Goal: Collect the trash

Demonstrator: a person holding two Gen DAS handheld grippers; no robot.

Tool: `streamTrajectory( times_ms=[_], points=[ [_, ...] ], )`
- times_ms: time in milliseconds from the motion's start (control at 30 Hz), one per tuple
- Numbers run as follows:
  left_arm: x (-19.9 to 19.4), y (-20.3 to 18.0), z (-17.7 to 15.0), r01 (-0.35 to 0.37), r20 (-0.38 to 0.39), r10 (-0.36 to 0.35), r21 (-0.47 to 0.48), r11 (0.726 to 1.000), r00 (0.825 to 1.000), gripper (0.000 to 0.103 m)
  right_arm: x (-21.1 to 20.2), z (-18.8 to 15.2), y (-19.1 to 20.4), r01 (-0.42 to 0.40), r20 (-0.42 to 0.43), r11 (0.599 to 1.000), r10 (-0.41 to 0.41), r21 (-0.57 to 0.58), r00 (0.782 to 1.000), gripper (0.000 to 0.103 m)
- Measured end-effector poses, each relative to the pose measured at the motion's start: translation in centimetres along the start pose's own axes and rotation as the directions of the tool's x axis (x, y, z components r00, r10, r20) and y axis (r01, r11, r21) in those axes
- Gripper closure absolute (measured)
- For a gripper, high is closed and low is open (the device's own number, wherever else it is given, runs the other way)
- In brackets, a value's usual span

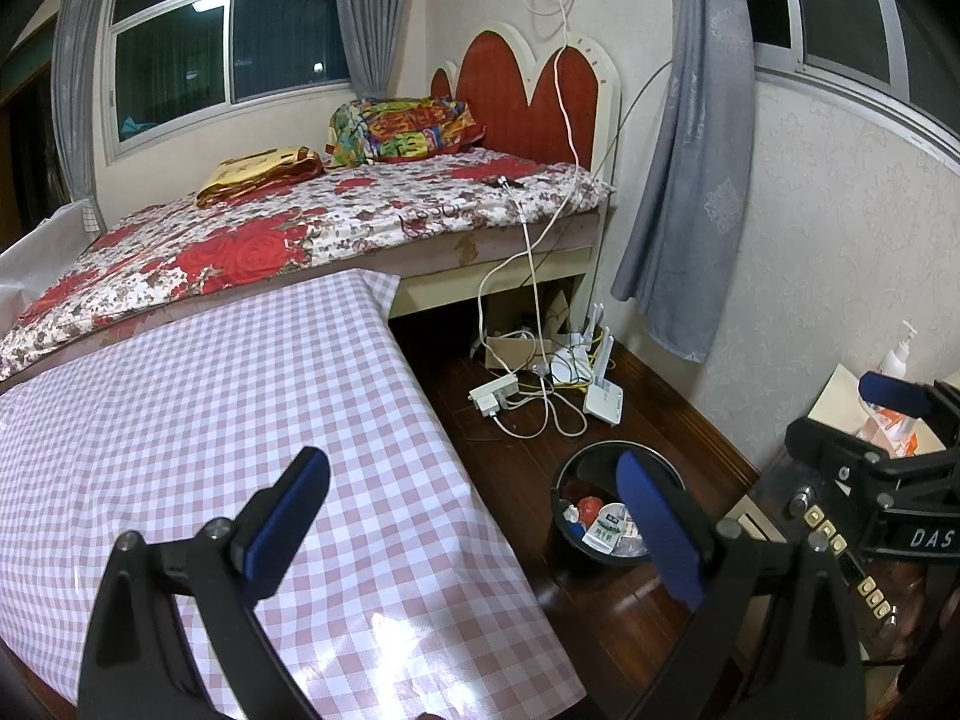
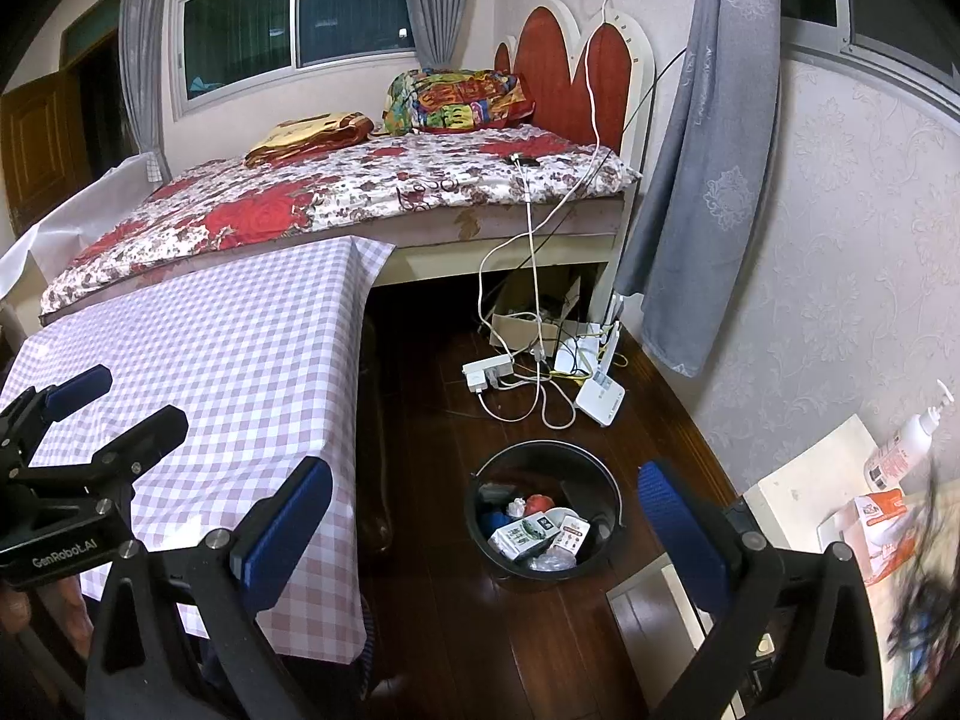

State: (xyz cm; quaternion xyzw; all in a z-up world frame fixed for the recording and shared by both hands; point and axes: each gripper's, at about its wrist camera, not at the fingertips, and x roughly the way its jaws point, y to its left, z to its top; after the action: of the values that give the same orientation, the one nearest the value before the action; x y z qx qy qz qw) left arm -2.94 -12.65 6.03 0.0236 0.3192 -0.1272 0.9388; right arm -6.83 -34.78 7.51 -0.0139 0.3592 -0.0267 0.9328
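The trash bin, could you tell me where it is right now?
In both views the black trash bin stands on the wooden floor, right of the checked table, near the power strip.

Both cameras are looking forward and slightly down from above the near end of the checked table, facing the far bed. The left wrist view is sitting over the tabletop, catching the bin off to its right. The right wrist view is hanging further right, past the table's edge, looking almost straight down at the bin on the floor. Both are sharing the table, bed, bin and window, and each is catching the other tool at its edge.
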Motion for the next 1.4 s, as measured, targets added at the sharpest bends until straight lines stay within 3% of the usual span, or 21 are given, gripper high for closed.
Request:
streamTrajectory(
  times_ms=[1400],
  points=[
    [-0.01,-0.13,0.52,0.004,0.009,-0.004,0.009,1.0,1.0,0.0,-0.04,0.0,-0.43,-0.002,0.0,1.0,0.002,0.0,1.0,0.0]
  ],
)
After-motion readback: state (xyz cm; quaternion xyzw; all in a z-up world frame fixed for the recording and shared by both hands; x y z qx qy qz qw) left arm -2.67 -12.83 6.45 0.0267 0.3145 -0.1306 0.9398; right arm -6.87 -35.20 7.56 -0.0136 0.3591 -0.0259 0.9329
